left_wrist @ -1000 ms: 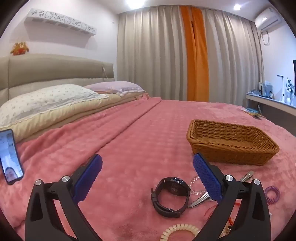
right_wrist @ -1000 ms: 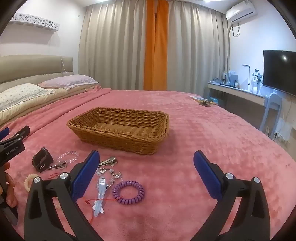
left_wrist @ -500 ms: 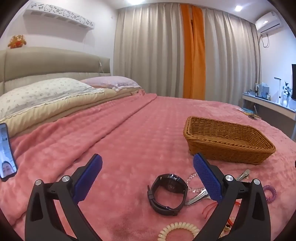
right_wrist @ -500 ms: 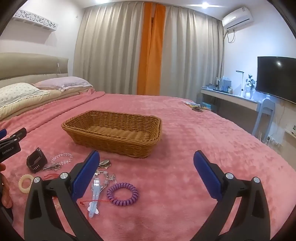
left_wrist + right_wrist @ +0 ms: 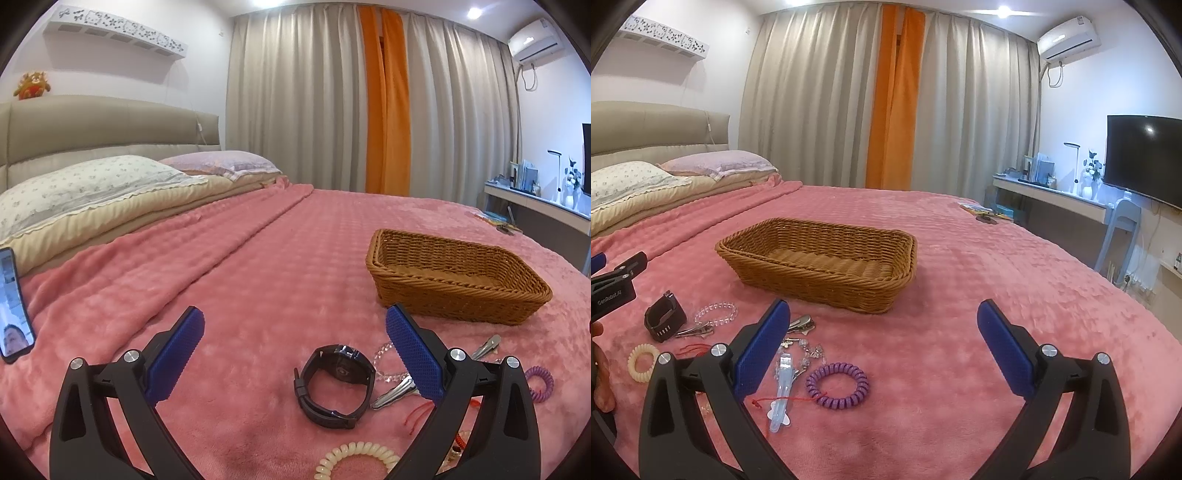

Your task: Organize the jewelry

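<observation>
While both my grippers hang over the pink blanket (image 5: 960,350), the left gripper (image 5: 295,350) and the right gripper (image 5: 882,343) are spread wide with nothing in them. The black watch (image 5: 334,384) sits right between my left fingers, cream hair coil (image 5: 356,458) nearer. Purple hair coil (image 5: 837,385) and clear clip (image 5: 781,391) lie left of center, wicker basket (image 5: 820,258) further back, empty.
</observation>
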Available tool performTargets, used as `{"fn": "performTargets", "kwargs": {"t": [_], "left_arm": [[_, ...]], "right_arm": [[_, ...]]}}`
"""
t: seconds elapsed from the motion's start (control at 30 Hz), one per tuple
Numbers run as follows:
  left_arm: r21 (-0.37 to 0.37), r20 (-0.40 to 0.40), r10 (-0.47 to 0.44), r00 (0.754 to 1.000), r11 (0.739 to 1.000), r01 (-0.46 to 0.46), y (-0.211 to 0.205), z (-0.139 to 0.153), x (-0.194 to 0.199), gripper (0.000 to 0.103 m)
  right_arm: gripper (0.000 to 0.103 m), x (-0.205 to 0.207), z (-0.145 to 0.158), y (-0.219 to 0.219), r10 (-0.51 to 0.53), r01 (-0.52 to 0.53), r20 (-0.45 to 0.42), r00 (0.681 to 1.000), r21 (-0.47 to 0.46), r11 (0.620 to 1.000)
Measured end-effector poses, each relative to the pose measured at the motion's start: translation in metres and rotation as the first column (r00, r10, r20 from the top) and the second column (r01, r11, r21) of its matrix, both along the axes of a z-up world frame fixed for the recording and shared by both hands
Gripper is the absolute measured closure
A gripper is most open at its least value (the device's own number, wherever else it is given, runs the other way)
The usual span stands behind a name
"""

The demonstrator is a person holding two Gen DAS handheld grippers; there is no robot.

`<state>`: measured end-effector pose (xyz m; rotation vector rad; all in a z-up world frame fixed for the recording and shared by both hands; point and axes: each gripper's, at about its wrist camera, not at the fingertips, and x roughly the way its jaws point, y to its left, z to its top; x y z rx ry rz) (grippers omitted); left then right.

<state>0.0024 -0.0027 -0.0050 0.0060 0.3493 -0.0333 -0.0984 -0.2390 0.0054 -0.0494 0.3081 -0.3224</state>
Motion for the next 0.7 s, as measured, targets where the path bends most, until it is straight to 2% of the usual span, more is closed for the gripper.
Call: {"fn": "performTargets", "kwargs": {"t": [0.7], "left_arm": [[0.015, -0.009, 0.009, 1.0, 1.0, -0.009, -0.004, -0.0003, -0.0005, 0.007]], "right_arm": [[0.006, 0.0006, 0.0001, 0.0023, 0.001, -0.001, -0.006, 1.0, -0.008, 1.0]]}}
